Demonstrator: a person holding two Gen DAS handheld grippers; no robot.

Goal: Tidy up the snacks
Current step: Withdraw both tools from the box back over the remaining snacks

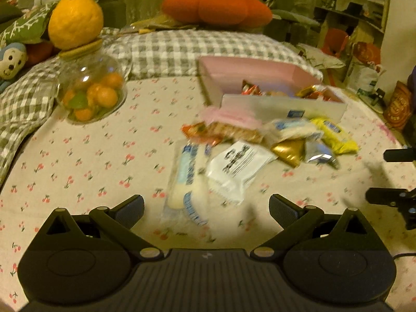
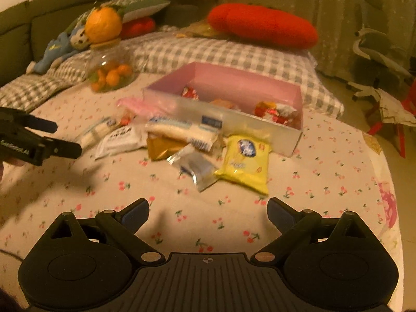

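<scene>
- Left claw [image 1: 206, 204] spread wide, empty, above the bed [image 1: 78, 161], short of the pink box [image 1: 260, 71].
- Right claw [image 2: 208, 208] likewise spread, empty.
- Snack packets [image 2: 182, 140] lie heaped just before the box; a few wrapped ones [image 2: 275, 110] sit inside.

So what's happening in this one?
A person with a gripper in each hand is sorting snacks on a cherry-print bed cover. Both the left gripper and right gripper hover empty, jaws open. A few wrapped snacks sit in the pink box; most, like the yellow packet, lie loose before it.
</scene>
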